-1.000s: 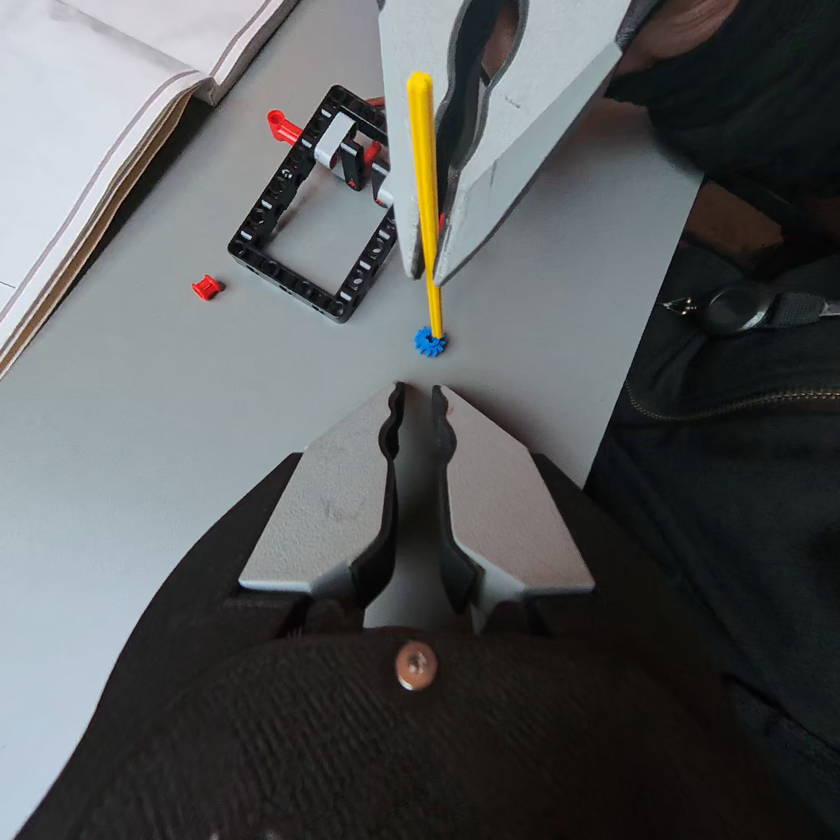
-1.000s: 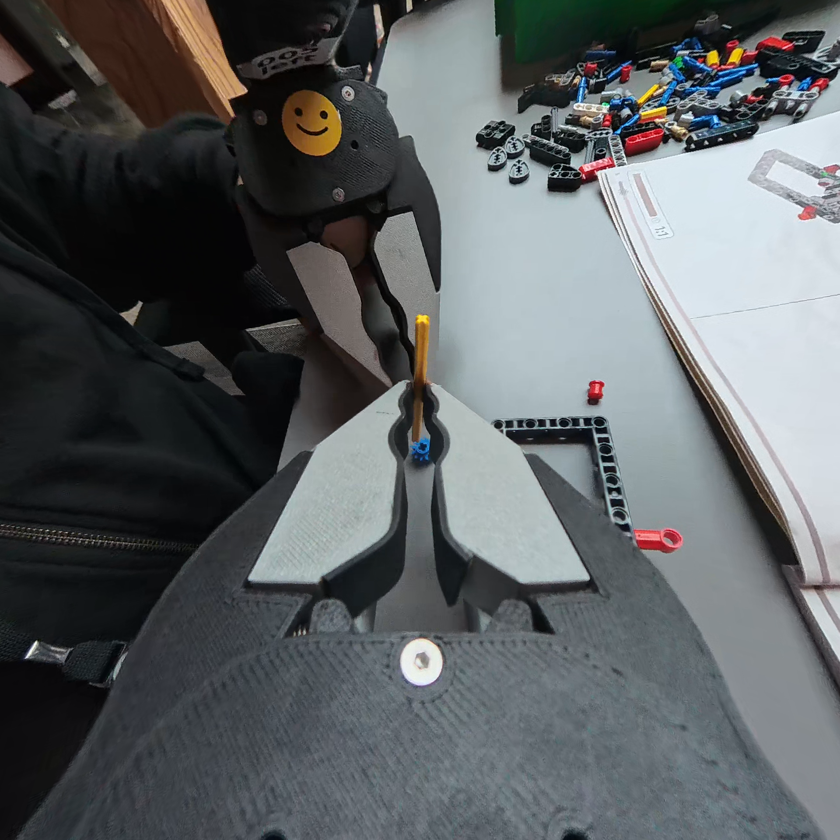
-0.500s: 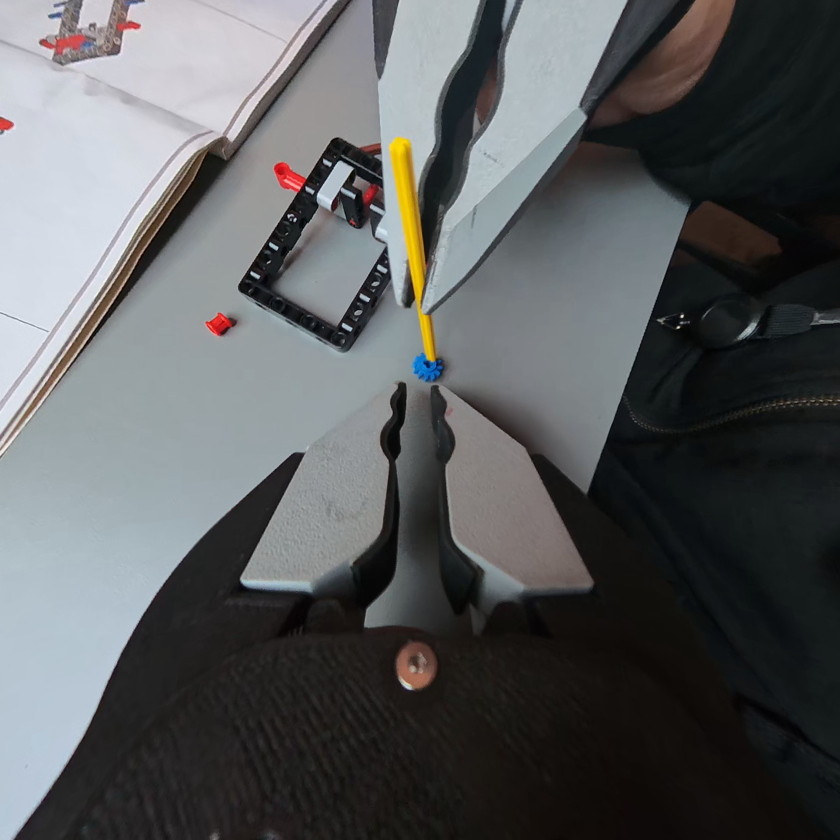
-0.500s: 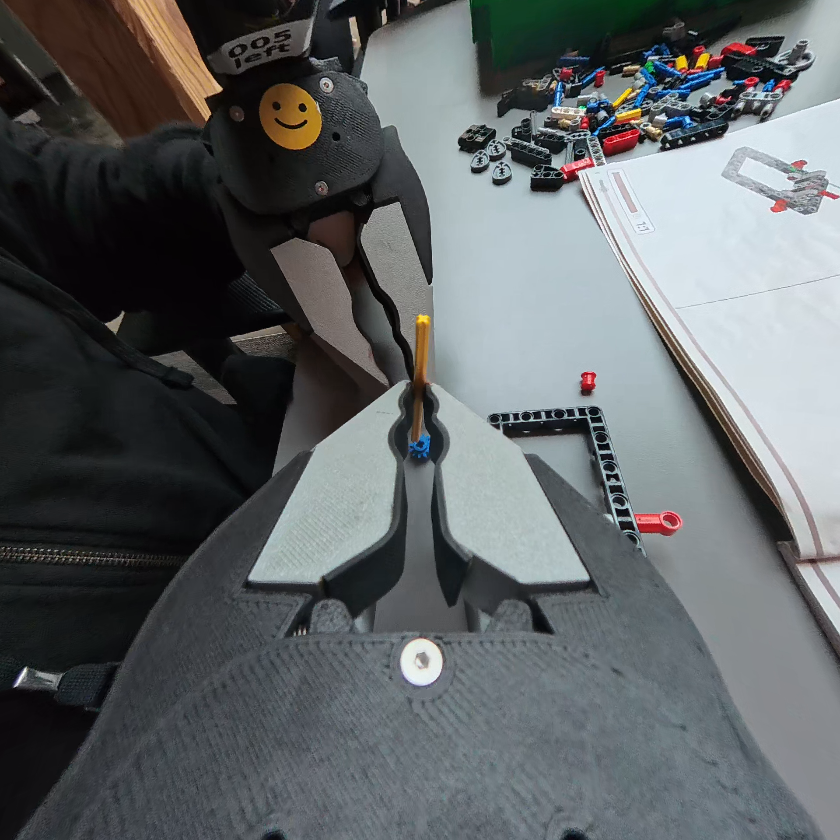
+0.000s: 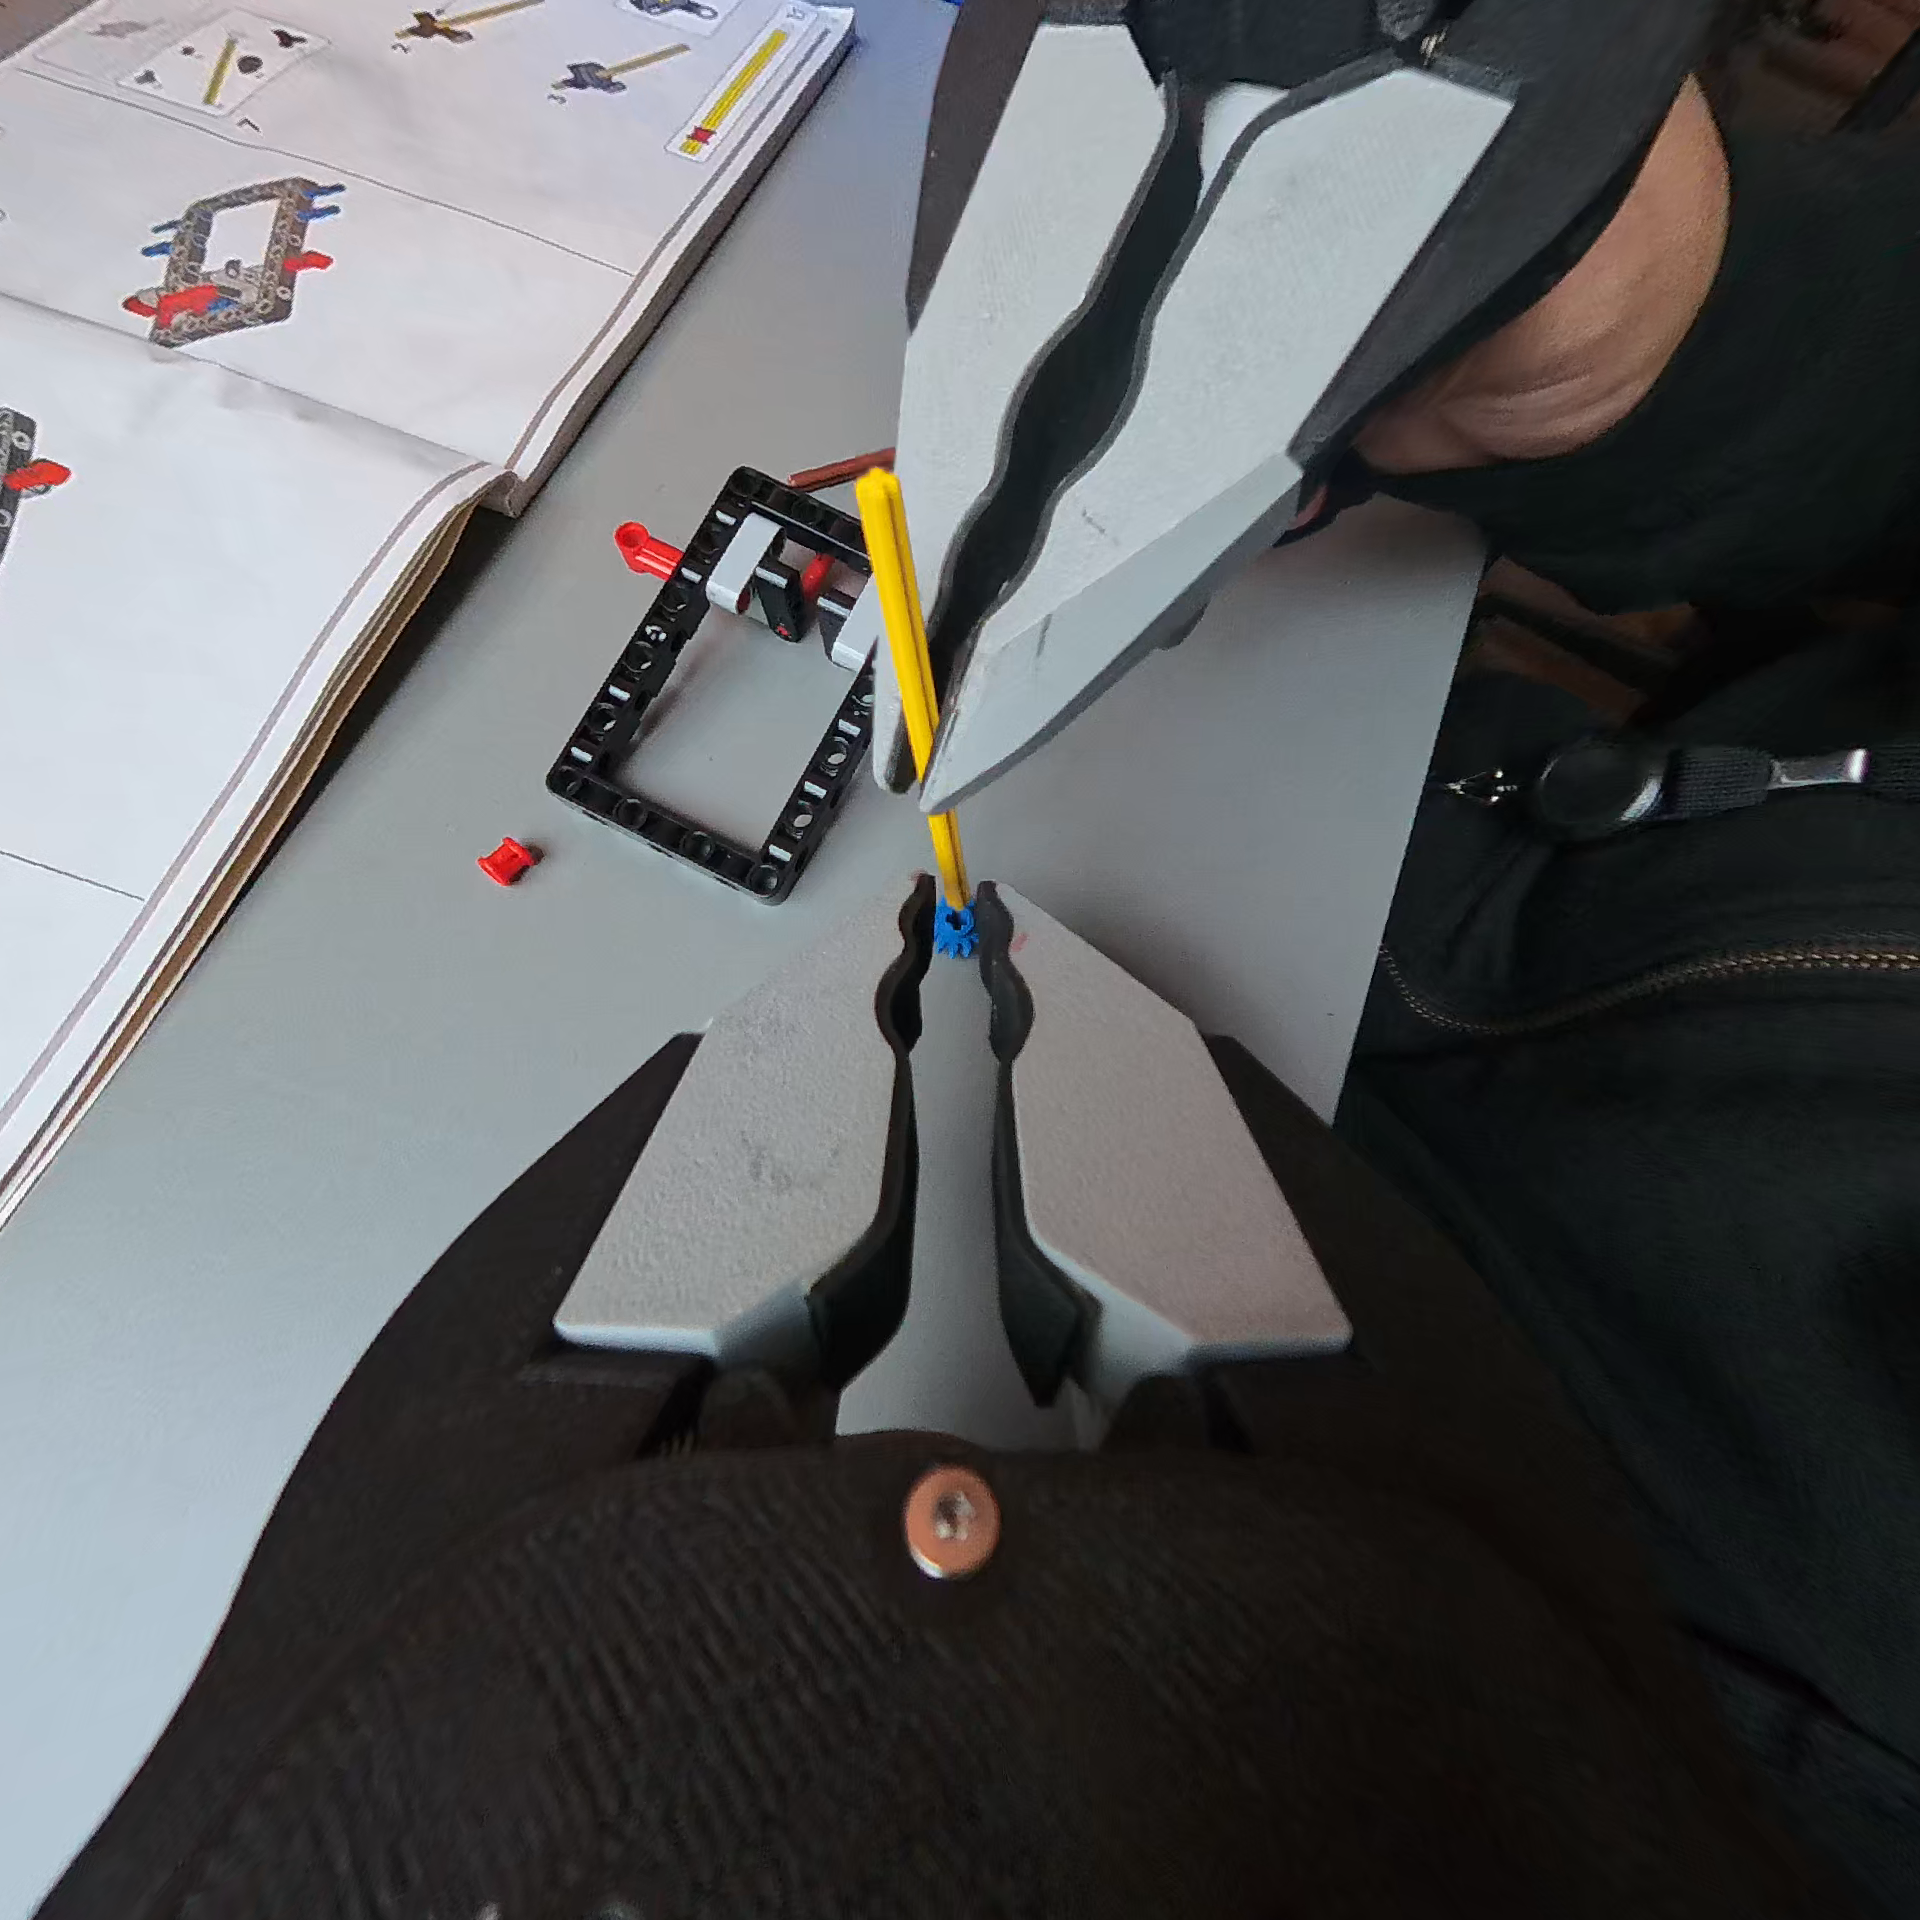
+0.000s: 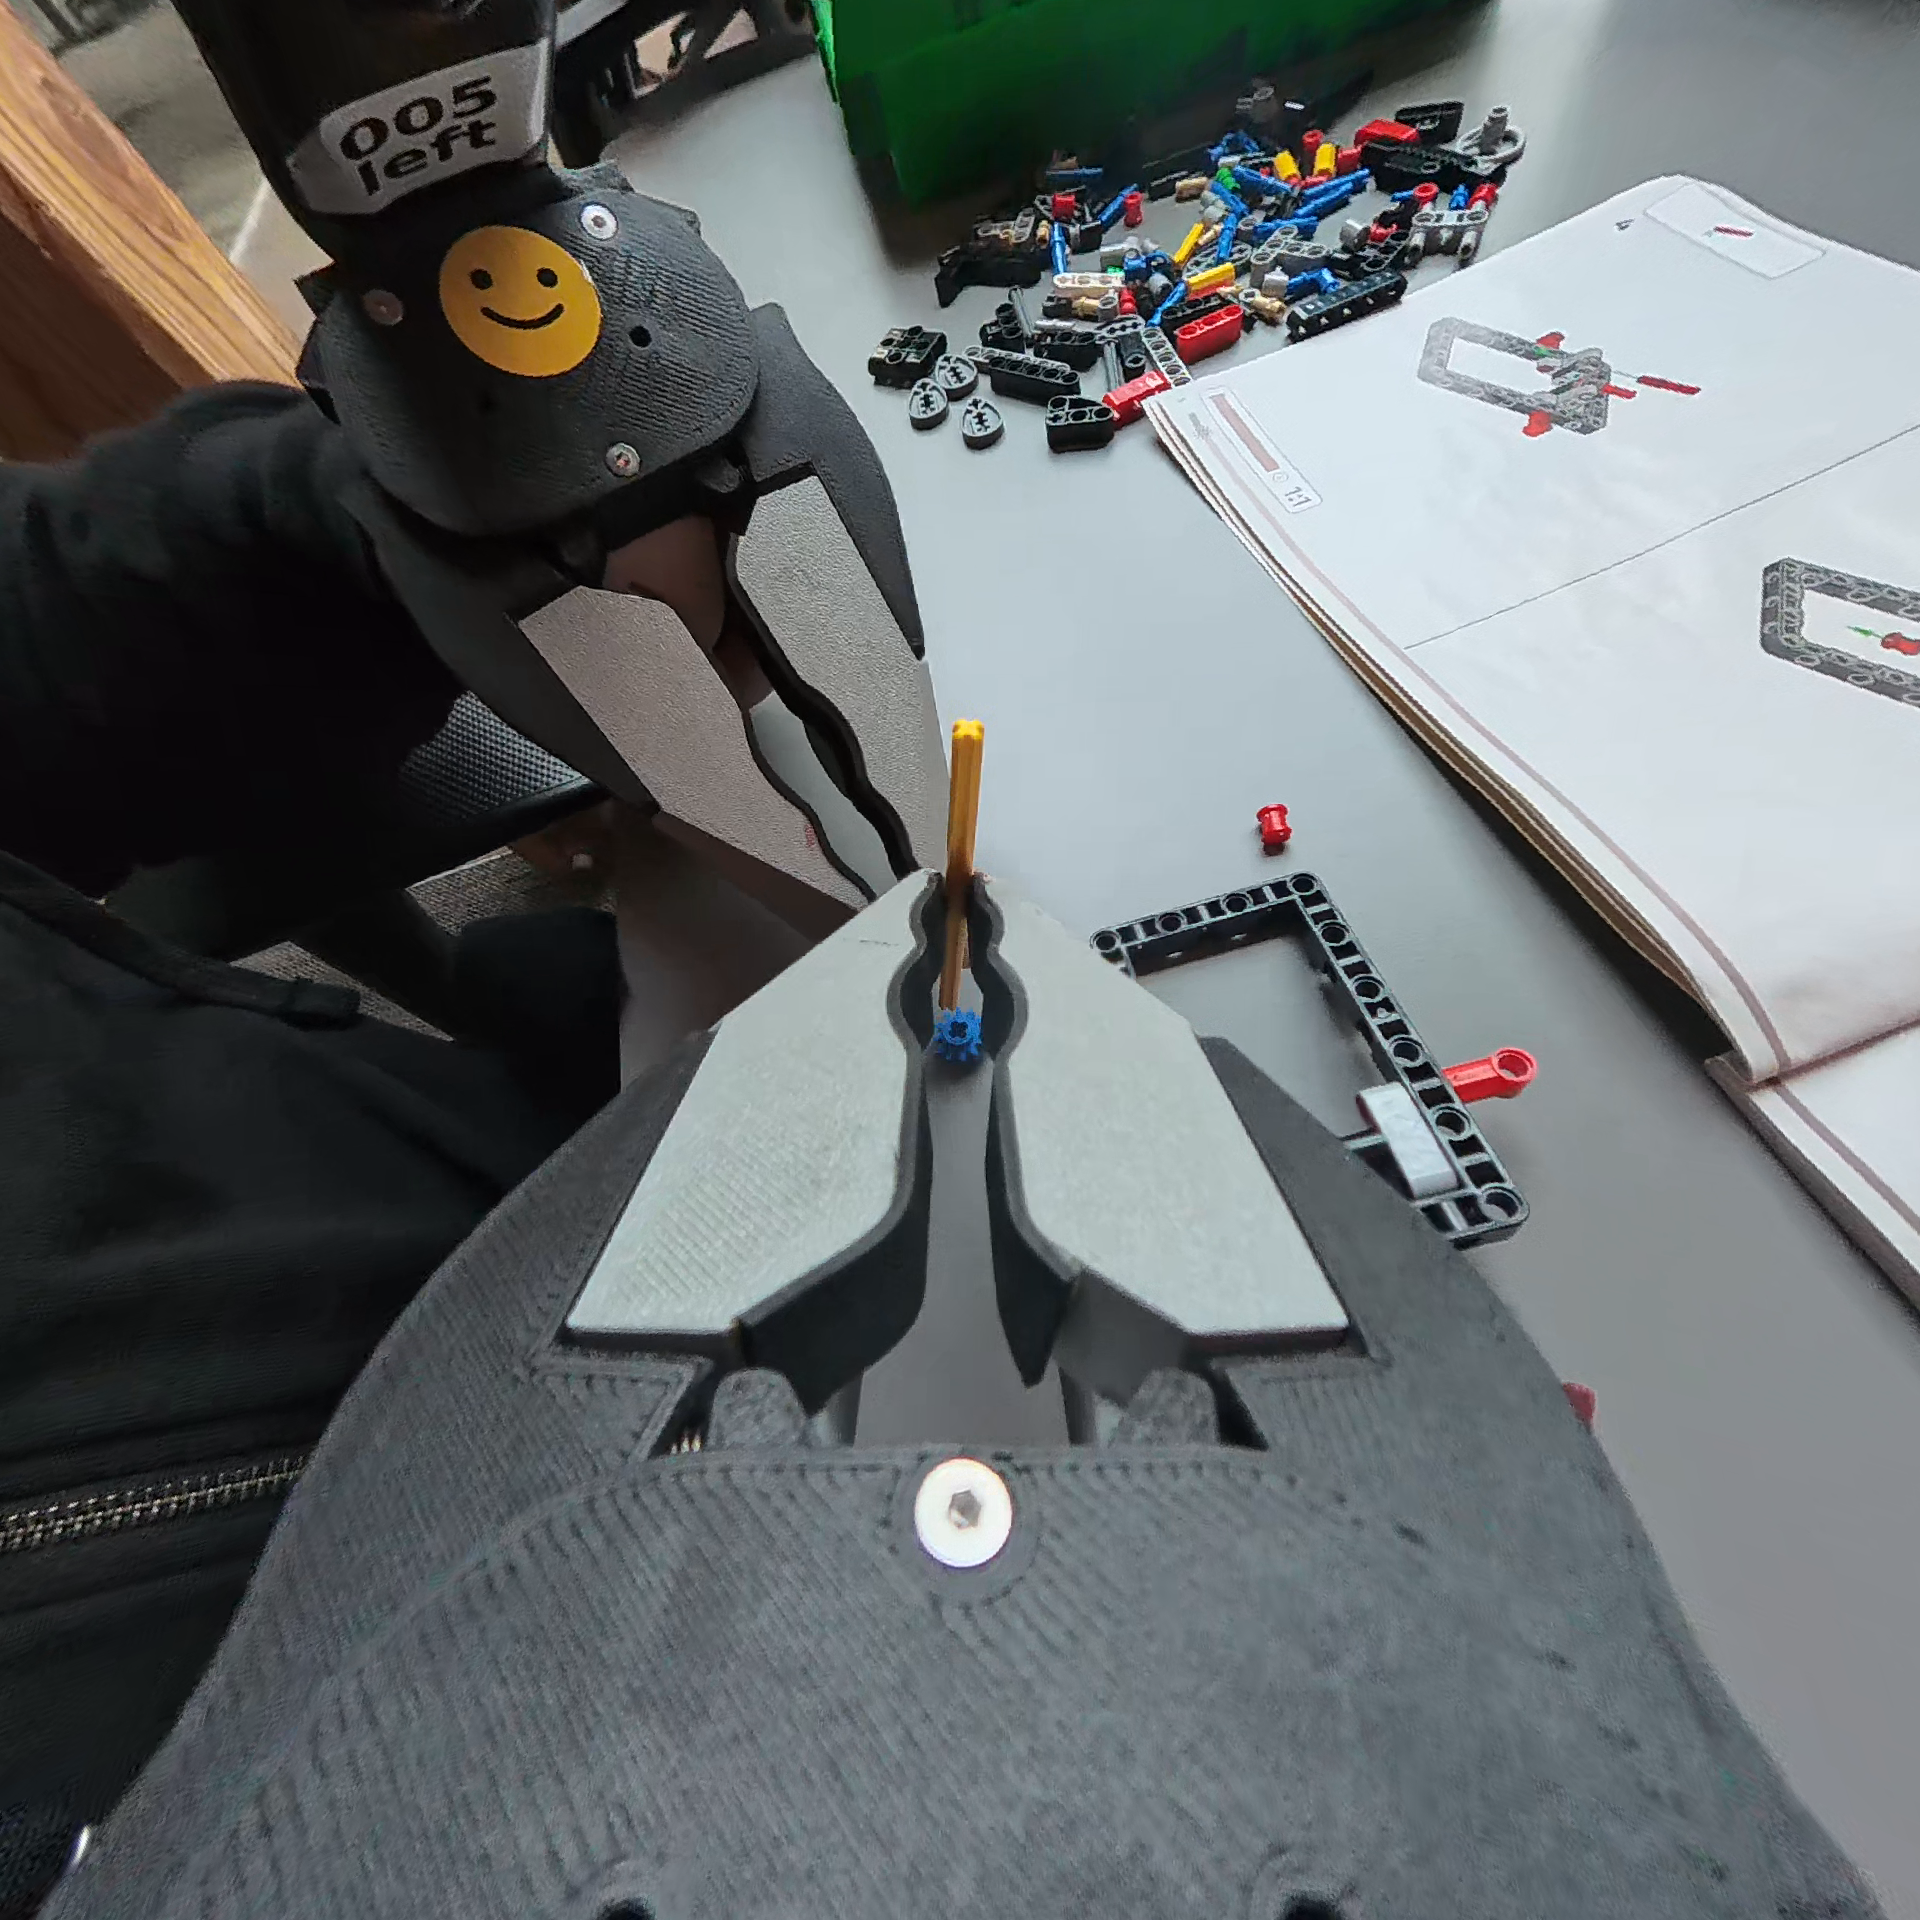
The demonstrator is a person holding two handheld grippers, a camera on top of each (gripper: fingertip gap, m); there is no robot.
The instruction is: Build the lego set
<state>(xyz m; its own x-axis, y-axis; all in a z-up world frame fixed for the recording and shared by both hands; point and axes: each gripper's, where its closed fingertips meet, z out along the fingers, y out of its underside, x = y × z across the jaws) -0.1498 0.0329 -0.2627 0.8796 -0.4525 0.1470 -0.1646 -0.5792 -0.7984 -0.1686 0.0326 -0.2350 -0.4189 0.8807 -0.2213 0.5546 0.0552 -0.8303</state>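
My right gripper (image 6: 958, 896) is shut on a yellow axle (image 6: 964, 821) and holds it upright over the grey table (image 6: 1091, 675). A small blue gear (image 6: 957, 1032) sits on the axle's lower end. In the left wrist view the right gripper (image 5: 909, 792) comes down from above with the axle (image 5: 902, 644). My left gripper (image 5: 953, 899) is narrowly open, with its tips on either side of the blue gear (image 5: 954, 928). I cannot tell if the pads touch it. A black rectangular frame (image 5: 717, 686) with grey and red parts lies just beyond.
An open instruction booklet (image 5: 260, 364) lies left of the frame. A small red bush (image 5: 509, 860) lies beside the frame. A pile of loose parts (image 6: 1195, 281) and a green box (image 6: 1039, 94) stand at the far end. A person in black sits at the table edge. Left and right tips are no more than a few centimetres apart.
My left gripper has moved forward, so the blue gear now sits between its tips instead of ahead of them. The right gripper still holds the axle upright.
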